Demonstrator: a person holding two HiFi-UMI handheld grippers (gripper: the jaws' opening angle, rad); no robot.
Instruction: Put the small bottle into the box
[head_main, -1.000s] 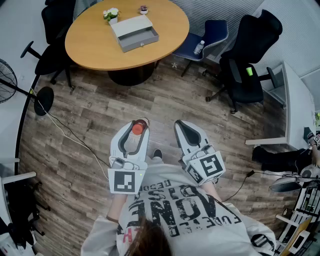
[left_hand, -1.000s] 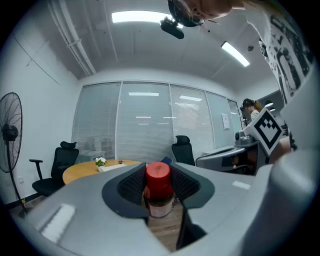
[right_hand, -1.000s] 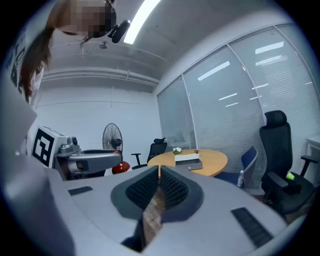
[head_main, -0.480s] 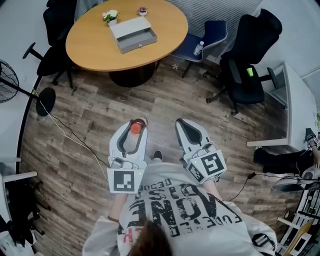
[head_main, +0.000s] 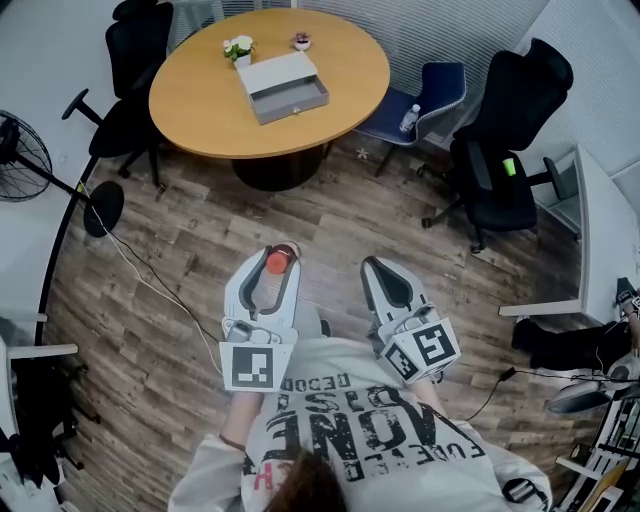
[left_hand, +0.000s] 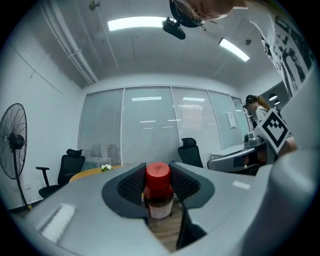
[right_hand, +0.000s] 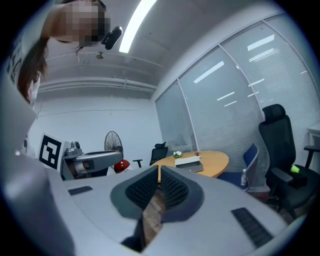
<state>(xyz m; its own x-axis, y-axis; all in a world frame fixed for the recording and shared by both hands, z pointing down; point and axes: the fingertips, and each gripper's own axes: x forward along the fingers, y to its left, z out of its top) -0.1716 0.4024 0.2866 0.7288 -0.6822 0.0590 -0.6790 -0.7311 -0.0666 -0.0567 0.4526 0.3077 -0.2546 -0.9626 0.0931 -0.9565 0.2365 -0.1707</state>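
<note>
Above the wood floor (head_main: 190, 240), left gripper (head_main: 272, 254) jaws clamp the red-capped small bottle (head_main: 277, 264); right gripper (head_main: 380, 264) jaws closed, empty. Box (head_main: 283, 86) sits on round table (head_main: 200, 110).

The head camera is looking steeply down from above the person, taking in the left gripper (head_main: 277, 262) and right gripper (head_main: 386, 278) close below and the round table (head_main: 200, 100) farther ahead. Each gripper camera is riding just behind its own jaws, looking along them, low and roughly level. Both are also catching that table in the distance, and each is seeing the other gripper at its side
</note>
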